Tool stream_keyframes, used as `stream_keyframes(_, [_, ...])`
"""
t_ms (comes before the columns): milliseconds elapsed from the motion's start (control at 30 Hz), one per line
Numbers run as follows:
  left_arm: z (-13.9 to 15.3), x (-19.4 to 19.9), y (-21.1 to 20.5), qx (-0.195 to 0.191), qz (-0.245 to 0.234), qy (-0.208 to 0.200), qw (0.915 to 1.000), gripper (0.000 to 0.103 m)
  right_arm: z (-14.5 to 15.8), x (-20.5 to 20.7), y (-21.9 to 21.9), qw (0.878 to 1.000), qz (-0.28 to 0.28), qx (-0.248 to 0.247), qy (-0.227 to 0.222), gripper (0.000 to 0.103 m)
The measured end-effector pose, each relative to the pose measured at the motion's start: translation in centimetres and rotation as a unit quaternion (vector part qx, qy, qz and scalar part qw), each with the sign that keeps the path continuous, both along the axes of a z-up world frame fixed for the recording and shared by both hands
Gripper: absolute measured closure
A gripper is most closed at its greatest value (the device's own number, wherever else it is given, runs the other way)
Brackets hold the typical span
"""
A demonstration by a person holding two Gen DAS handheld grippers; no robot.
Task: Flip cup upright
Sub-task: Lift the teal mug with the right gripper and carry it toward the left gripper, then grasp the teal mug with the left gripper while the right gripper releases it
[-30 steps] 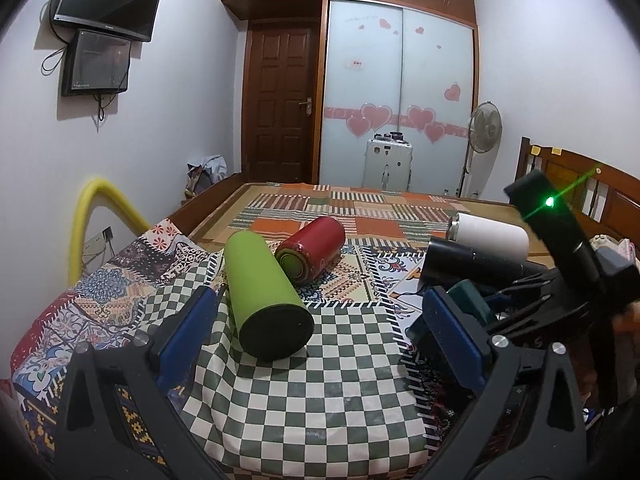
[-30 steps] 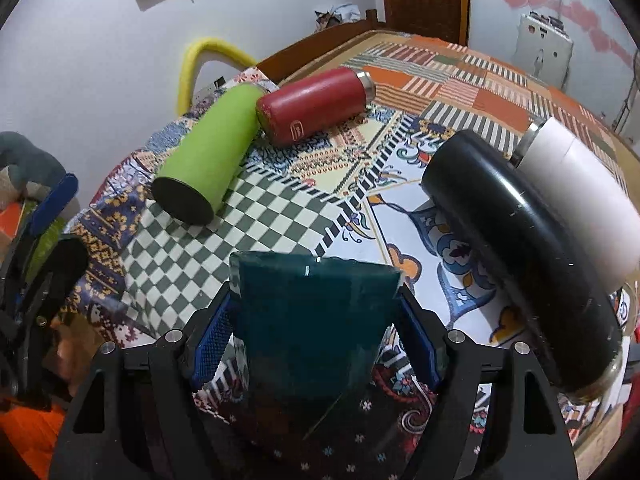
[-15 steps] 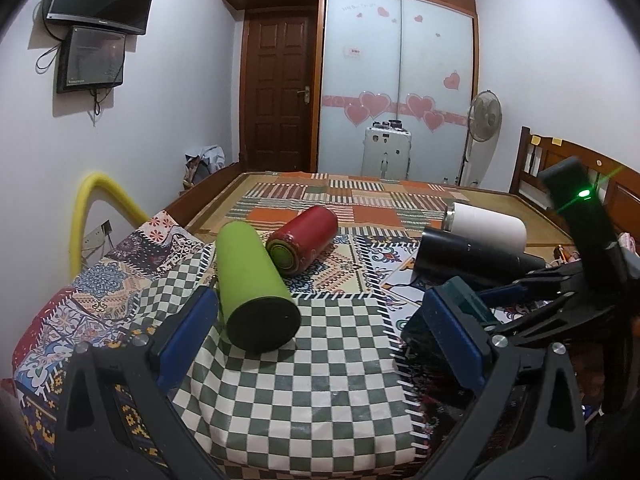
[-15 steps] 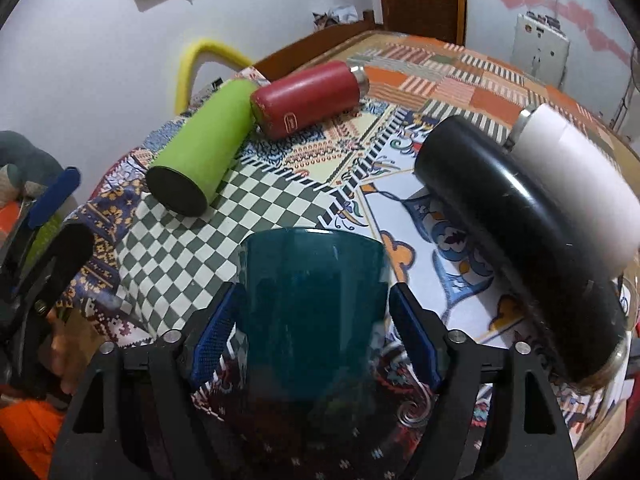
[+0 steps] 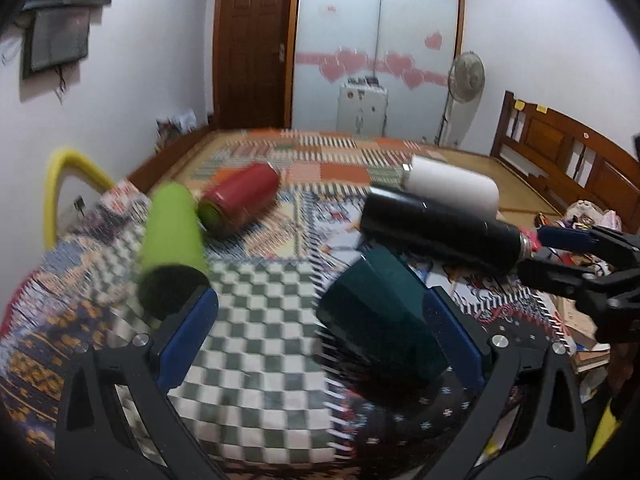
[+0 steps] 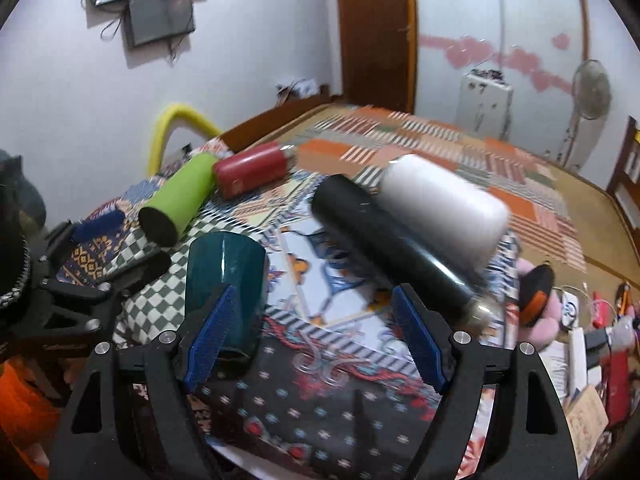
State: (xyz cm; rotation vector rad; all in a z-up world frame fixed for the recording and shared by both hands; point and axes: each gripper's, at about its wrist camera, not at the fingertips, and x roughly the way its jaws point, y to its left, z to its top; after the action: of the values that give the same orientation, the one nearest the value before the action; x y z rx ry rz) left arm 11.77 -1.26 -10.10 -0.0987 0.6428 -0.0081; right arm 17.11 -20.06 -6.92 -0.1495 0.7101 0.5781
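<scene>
Cup: dark teal glossy tapered cup (image 6: 226, 280), standing on end on the patterned cloth of the table (image 5: 260, 320), near its front edge; blur hides which end is up.
Left claw (image 5: 320, 304): spread wide, gripping nothing; the cup sits ahead of it, close to its right-hand pad, contact not evident.
Lime-green cylindrical flask (image 5: 172, 232): lying on its side, far left, dark end facing the cameras.
Red metal flask (image 5: 240, 204): lying down, touching or just beside the green one.
Black cylindrical flask (image 6: 384, 252): lying down, right of the cup, apart from it.
White cylindrical flask (image 6: 440, 204): lying against the black one's far side.
Right claw (image 6: 315, 294): spread, holding nothing; its left pad overlaps the cup's lower wall in view, and the cup stands off to the side of the gap.
Handling, judged: rigid, light, probably ceramic or glazed, so slippery and breakable; best pinched across the mid-wall, pads flat.
View differences: the left wrist camera shows the cup canted and smeared, with the right claw beyond the black flask; the right wrist camera shows it plumb and sharper, plus clutter past the table's right edge.
</scene>
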Motion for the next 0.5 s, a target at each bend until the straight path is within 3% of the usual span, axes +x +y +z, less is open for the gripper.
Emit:
stream_keyframes(133, [-1.4,2.1,-1.1,-0.030,-0.003,0.049,0.9983,0.000,-0.3,-0.5,-2.0,1.000,-0.020,0.014,-0.018,0.025])
stream_keyframes(233, [-2.1,2.9,-1.9,-0.042,-0.005,0.062,0.9972,0.000,-0.5,-0.6,-3.1,0.999,-0.028,0.029,-0.018,0.024])
stream_keyframes(500, [-3.5,4.2,-3.5,-0.004,-0.020,0.067,0.9975,0.006,-1.8,-0.2,-4.5,0.998,-0.033,0.047,-0.005,0.022])
